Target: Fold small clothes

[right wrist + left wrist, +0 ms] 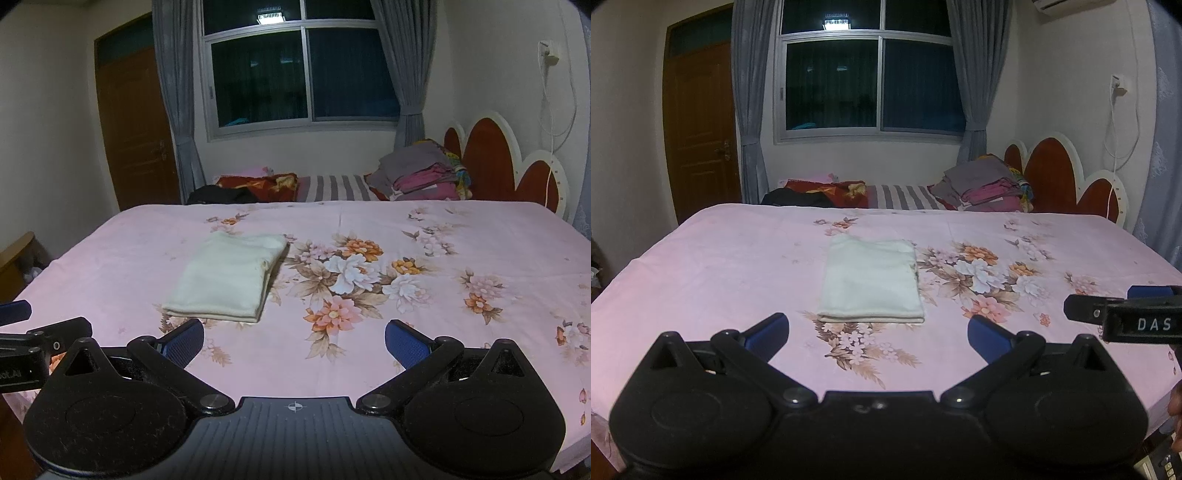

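1. Leftmost, the black left gripper with blue pads (878,332) hangs wide open, holding nothing
2. Centrally, the folded cream cloth rectangle (871,280) lies flat on the pink floral bedsheet (720,258)
3. Rightward, the matching right gripper (294,341) gapes wide, empty too

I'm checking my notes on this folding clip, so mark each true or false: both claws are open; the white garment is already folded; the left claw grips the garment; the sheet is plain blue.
1. Both claws are open: true. The left claw and right claw are spread and hold nothing.
2. The white garment lies folded: true.
3. The left claw grips the garment: false; it is short of it.
4. The sheet is plain blue: false; the bedsheet is pink and floral.
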`<state>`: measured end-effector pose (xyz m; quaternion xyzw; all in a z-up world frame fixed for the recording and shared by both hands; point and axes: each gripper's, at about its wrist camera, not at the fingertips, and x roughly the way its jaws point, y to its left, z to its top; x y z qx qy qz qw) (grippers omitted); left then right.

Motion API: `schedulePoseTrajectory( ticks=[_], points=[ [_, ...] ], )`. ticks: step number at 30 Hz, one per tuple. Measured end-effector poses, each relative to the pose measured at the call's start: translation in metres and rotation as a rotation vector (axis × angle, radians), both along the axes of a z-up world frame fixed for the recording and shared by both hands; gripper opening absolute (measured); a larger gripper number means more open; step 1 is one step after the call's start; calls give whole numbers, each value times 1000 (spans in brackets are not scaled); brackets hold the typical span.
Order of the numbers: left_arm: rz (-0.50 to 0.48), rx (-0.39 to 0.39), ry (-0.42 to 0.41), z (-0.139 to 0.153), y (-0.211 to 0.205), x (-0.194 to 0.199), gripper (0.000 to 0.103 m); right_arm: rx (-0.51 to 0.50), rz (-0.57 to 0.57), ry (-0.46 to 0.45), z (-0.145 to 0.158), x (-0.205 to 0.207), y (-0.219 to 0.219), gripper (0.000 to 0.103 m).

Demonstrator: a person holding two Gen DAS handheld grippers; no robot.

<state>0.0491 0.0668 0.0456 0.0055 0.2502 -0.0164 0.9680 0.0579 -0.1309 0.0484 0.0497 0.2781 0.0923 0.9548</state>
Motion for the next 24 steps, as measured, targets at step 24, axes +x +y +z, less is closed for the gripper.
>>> schedulePoseTrajectory(
  ticks=[24],
  points=[
    [-8,3,6,-3,0,3,103,16,6,10,-3,2,-4,103]
  ],
)
